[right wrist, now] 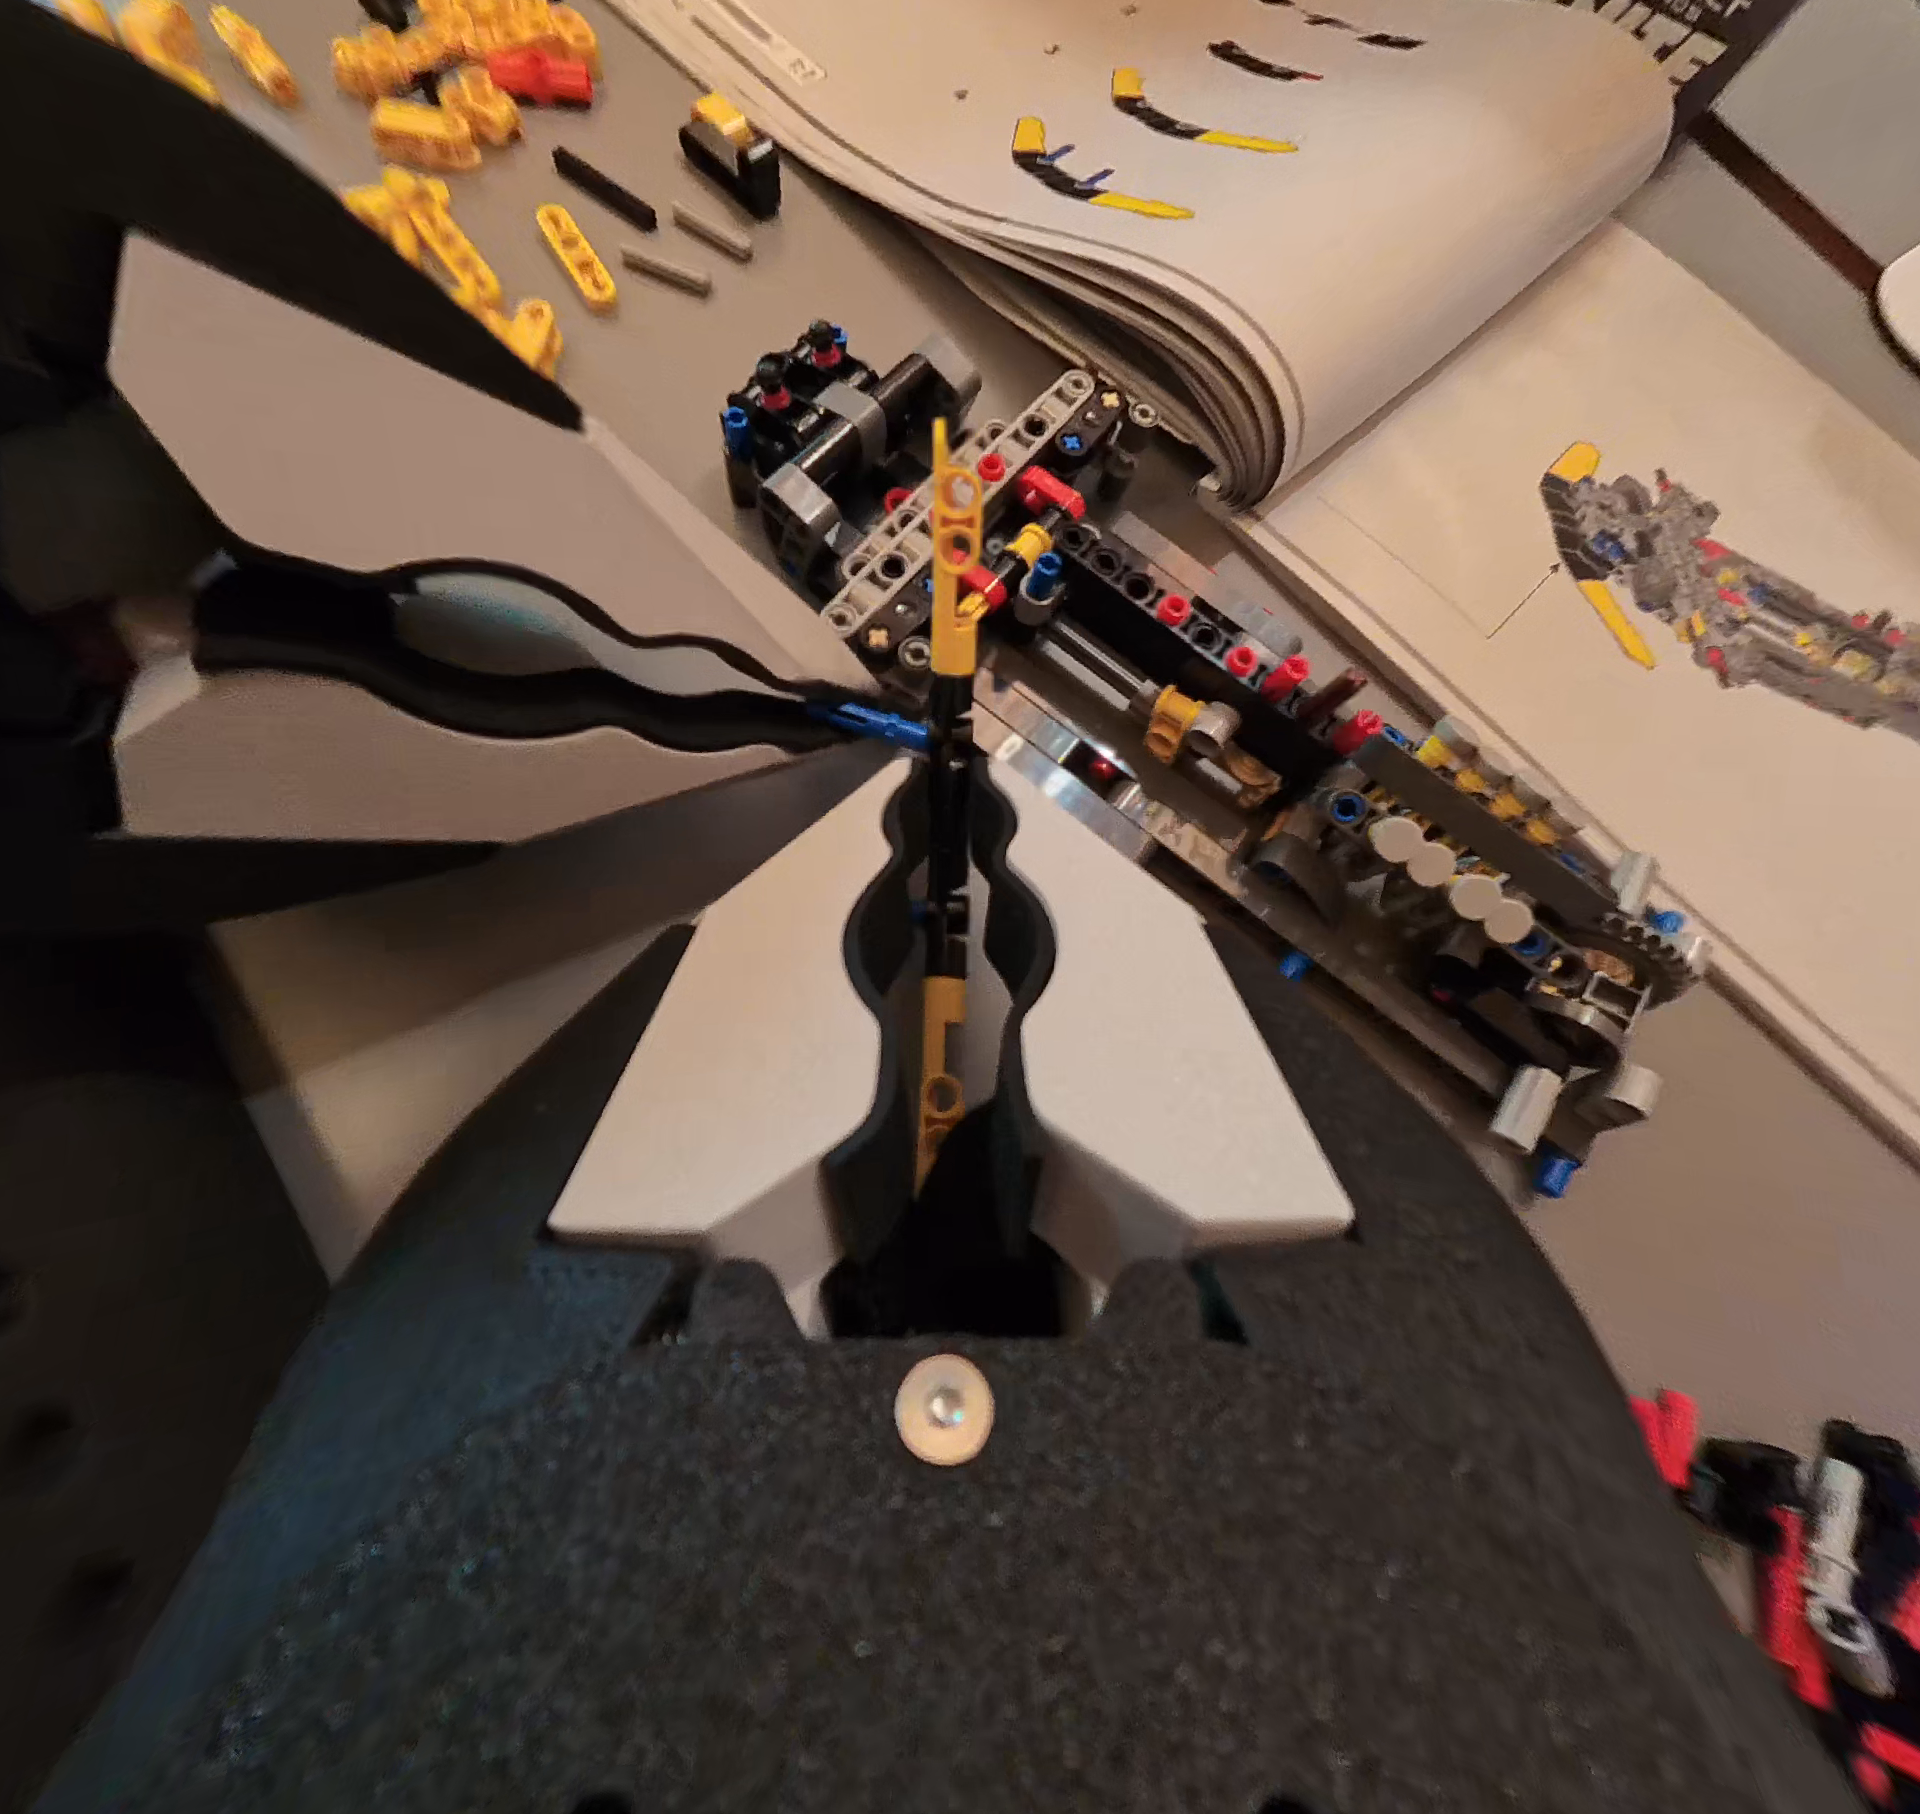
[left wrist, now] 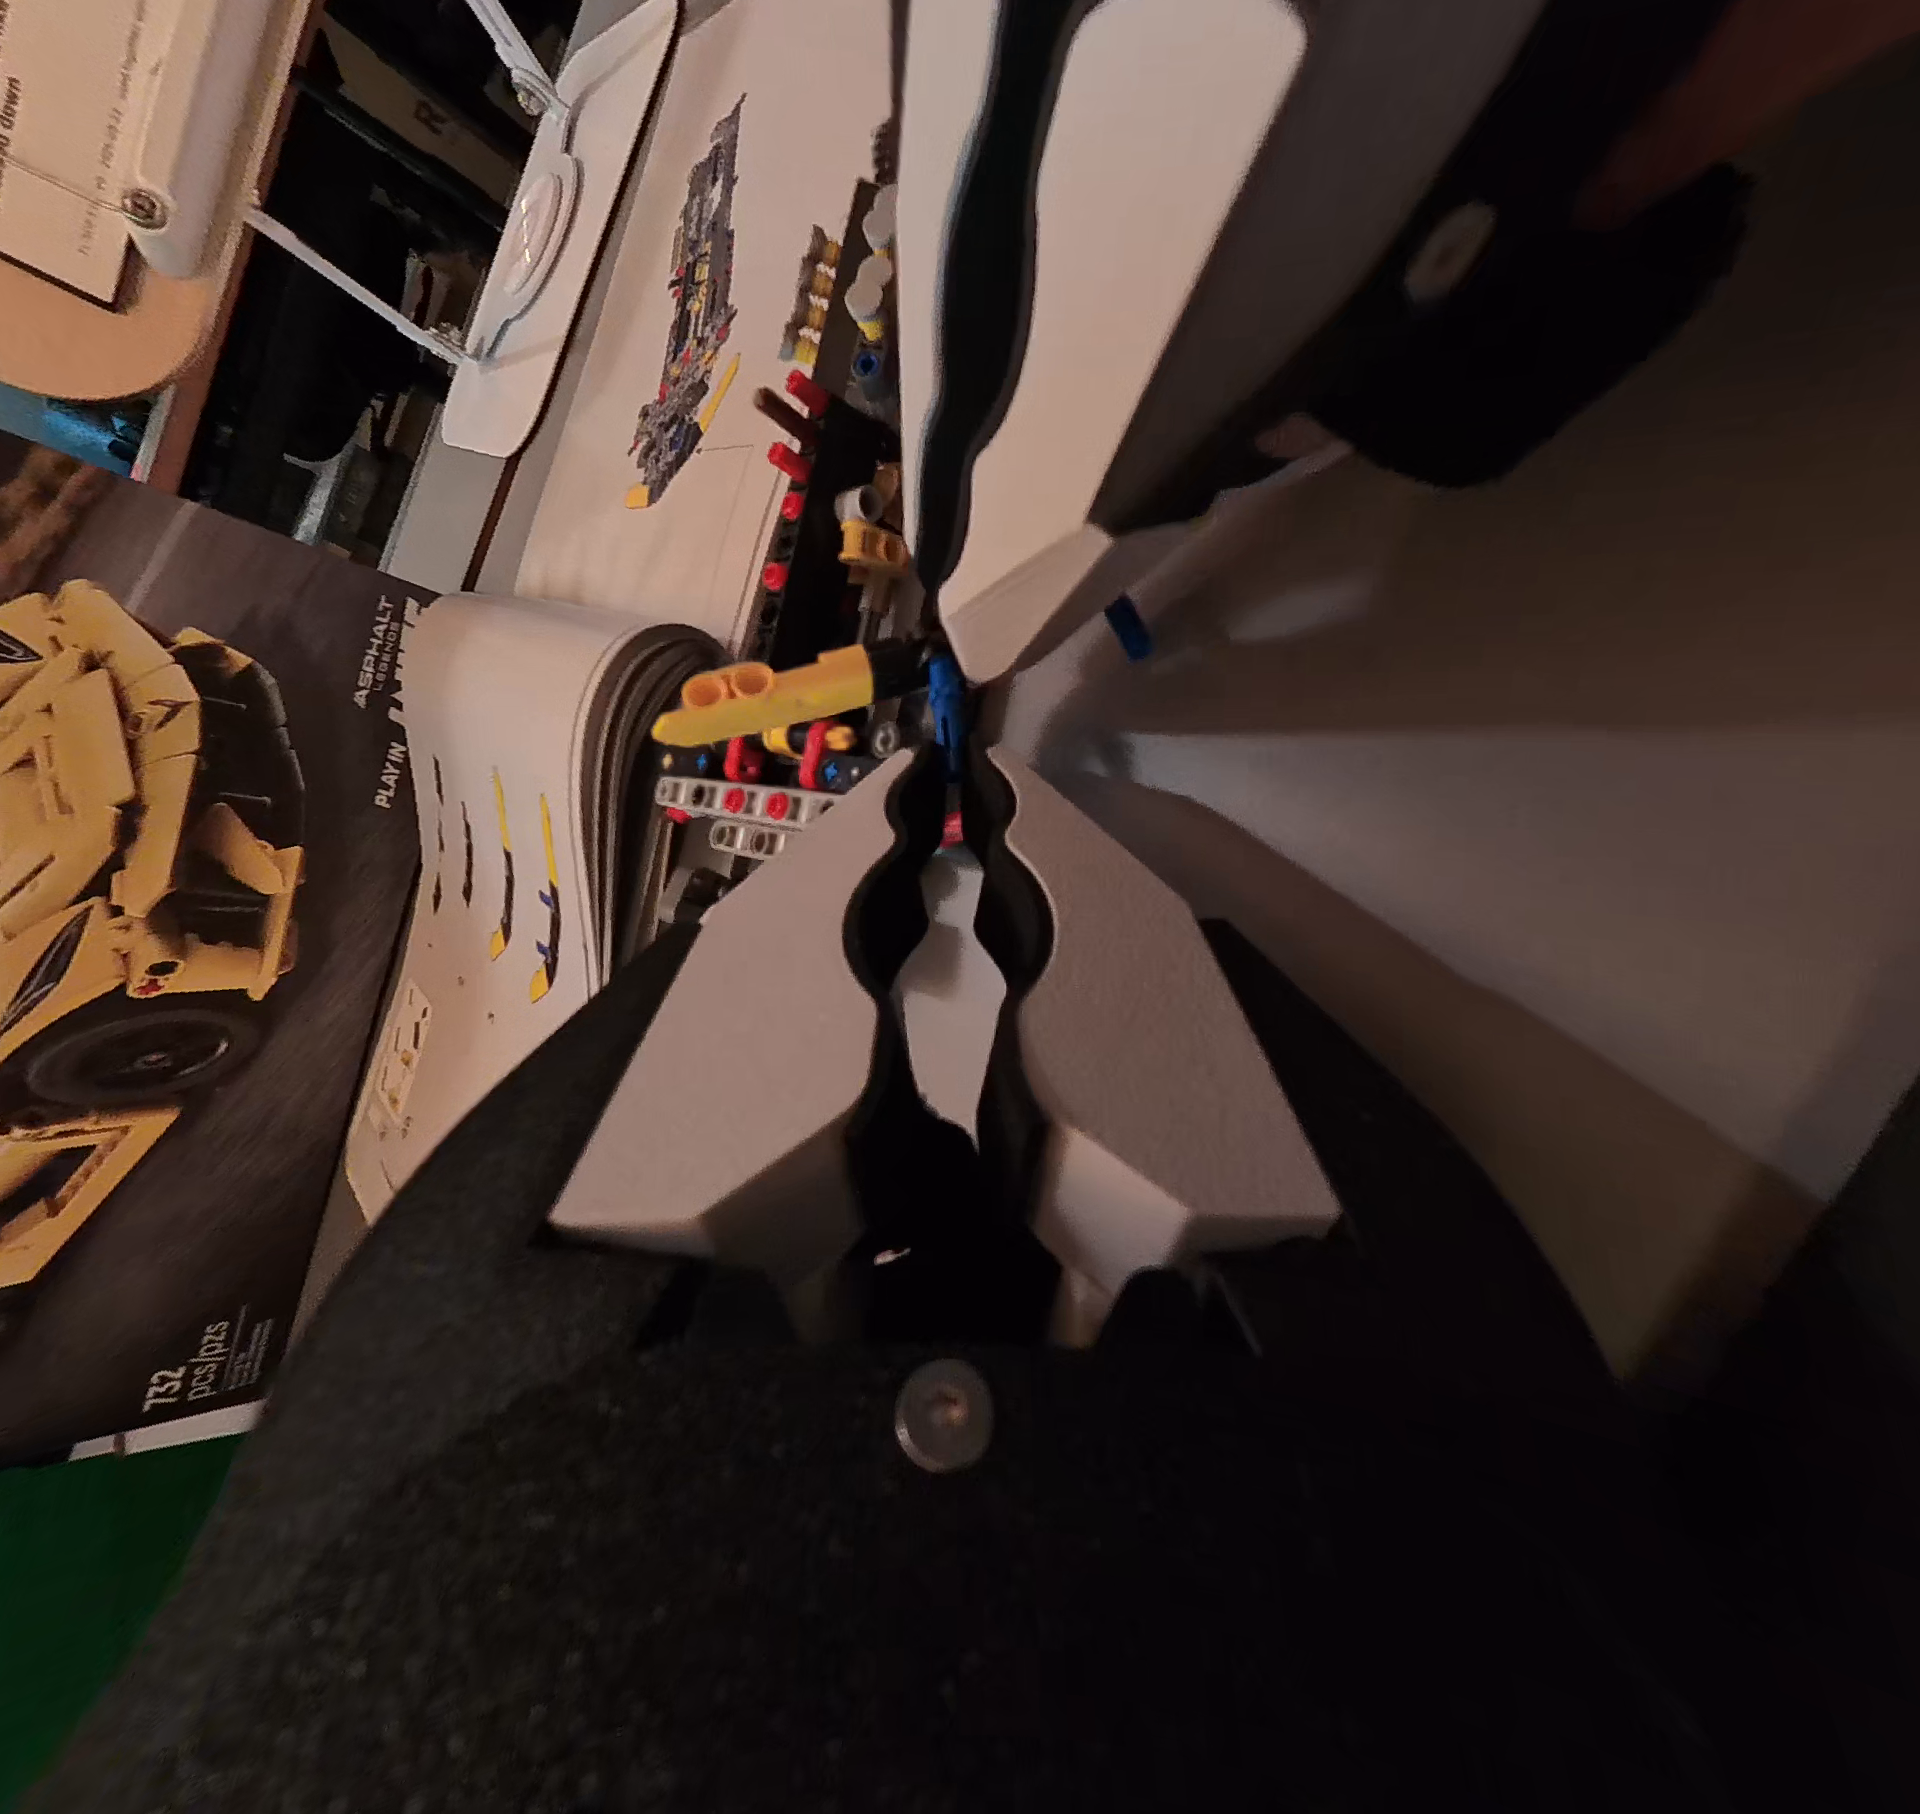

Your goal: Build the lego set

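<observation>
I've got the yellow-and-black strip [right wrist: 949, 829] pinched flat in the right gripper [right wrist: 948, 777]; its jaws are closed tight on it, w/ the yellow tip poking out past the ends. The left gripper [left wrist: 948, 772] has its jaws almost together on a small blue pin [left wrist: 943, 699], and I think I'm pushing that pin into a hole in the black part of the strip. To do it well I should keep the pin straight w/ the hole, push slow, and hold the strip still so it doesn't twist. The right wrist view shows me the car frame [right wrist: 1143, 684] lying on the table [right wrist: 312, 476] beside the open booklet [right wrist: 1195, 154], plus a pile of loose yellow bits [right wrist: 457, 71] at the back. The left wrist view doesn't show that pile, but it shows the set's box [left wrist: 156, 933] standing at the left, and the pin from the end.
</observation>
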Tool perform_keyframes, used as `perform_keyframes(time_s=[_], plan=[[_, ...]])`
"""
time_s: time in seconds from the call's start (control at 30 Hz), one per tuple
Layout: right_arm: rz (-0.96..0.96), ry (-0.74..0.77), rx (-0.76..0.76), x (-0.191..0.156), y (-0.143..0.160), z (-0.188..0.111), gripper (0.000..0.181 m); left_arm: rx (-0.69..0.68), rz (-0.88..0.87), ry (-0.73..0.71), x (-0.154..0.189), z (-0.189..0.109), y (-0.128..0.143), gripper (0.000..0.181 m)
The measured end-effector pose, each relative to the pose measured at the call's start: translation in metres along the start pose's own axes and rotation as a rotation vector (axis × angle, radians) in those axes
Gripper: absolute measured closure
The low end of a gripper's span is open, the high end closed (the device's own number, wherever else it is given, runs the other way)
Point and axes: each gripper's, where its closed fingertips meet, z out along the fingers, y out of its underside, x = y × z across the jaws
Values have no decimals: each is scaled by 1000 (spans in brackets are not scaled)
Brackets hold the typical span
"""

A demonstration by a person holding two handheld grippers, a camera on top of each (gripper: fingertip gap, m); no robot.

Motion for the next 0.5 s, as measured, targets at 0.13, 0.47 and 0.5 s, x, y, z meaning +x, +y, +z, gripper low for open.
perform_keyframes(time_s=[0.13,0.47,0.5], plan=[[40,-23,13,0,-2,0,175,-8,7,-9,-1,1,1,180],[47,-32,8,0,-1,1,175,-21,-24,26,1,2,4,179],[36,-26,3,-1,0,1,175,-20,-43,44,3,3,4,180]])
